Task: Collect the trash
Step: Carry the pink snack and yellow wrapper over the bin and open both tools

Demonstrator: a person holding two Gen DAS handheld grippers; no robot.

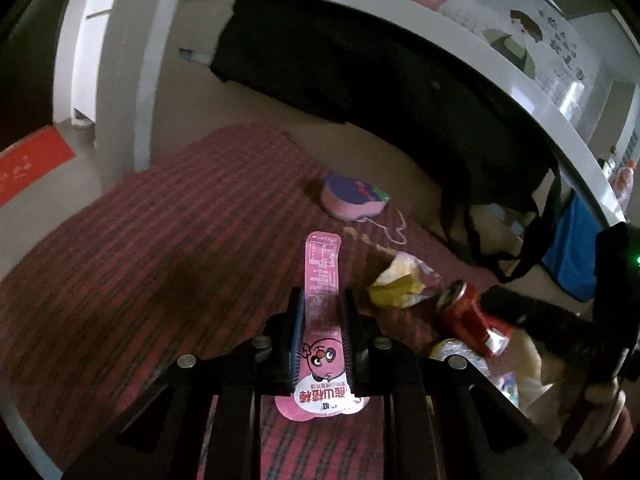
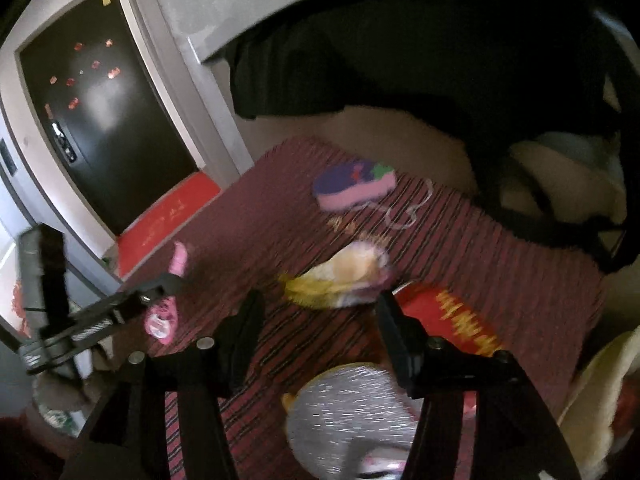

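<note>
Your left hand-held gripper (image 1: 322,332) pinches a glossy pink wrapper (image 1: 321,276); your right hand-held gripper (image 2: 320,320), blurred, seemingly gapes wide over the striped mat (image 2: 460,240).

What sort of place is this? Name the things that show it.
Probably a home, near its entrance: a dark front door with a red doormat, and a striped red cushion strewn with snack litter.

The pink wrapper (image 1: 322,312) at lower centre carries upside-down Chinese characters, seemingly "酸山楂棒"; its fine print is unreadable.
</note>
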